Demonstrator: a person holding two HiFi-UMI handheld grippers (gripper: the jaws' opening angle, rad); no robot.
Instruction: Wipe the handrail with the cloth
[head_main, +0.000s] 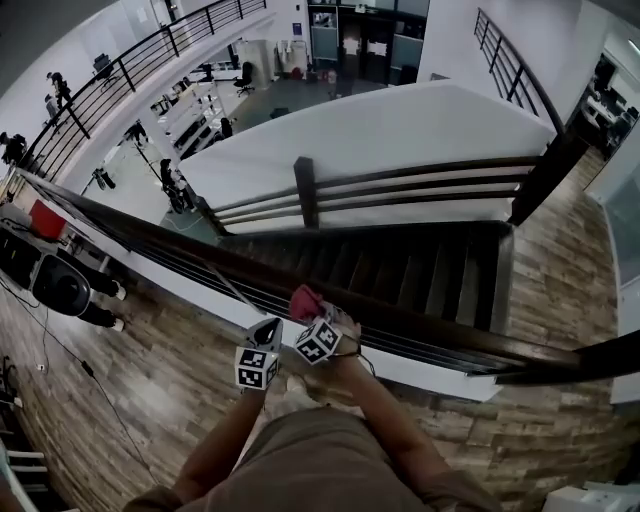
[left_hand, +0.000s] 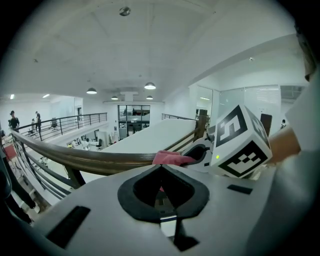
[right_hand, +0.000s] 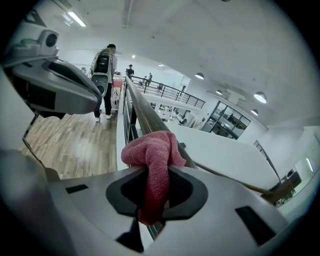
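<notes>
While the right gripper (right_hand: 156, 192) is clenching the pink cloth (right_hand: 150, 147) between its jaws, the bunched end is resting on top of the handrail (right_hand: 142, 107). Rail's long axis is running straight ahead of those jaws, off toward the person's left in the head view, so the wipe is probably calling for a slide along it. Left gripper (left_hand: 161, 192) is hanging just beside, jaws together on nothing.

Beyond the right tool (right_hand: 152, 197) a dark staircase (head_main: 400, 270) descends; wood-plank floor (right_hand: 75, 145) lies to its left, round ceiling lamps (right_hand: 260, 96) hang above.
</notes>
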